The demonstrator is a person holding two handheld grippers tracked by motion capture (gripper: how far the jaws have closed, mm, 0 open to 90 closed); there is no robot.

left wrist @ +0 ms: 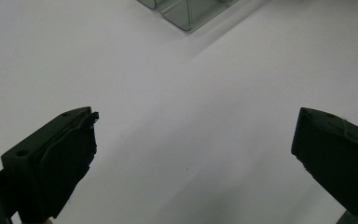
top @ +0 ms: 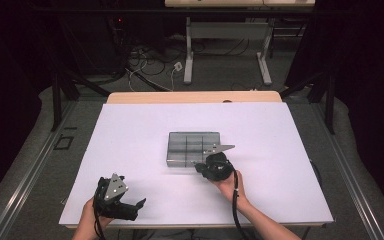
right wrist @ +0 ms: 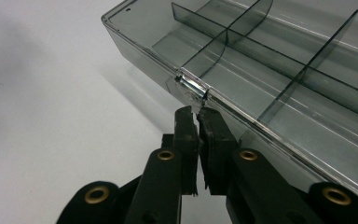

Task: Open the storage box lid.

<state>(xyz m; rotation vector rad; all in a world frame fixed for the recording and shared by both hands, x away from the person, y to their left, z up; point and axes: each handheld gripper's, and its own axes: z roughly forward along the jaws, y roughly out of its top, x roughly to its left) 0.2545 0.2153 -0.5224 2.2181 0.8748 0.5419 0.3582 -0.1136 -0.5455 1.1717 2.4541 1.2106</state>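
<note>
Right gripper at the clear box's near edge, left gripper idle at the table's near left

The right gripper (right wrist: 198, 112) has its jaws pressed almost together, tips just under the small metal latch (right wrist: 192, 87) on the near wall of the smoky divided box (top: 192, 147), which sits mid-table on the white table (top: 130, 150); whether the tips pinch anything, I cannot tell. The left gripper (left wrist: 193, 140) has its jaws spread wide, holding nothing, over bare table well apart from the box
</note>
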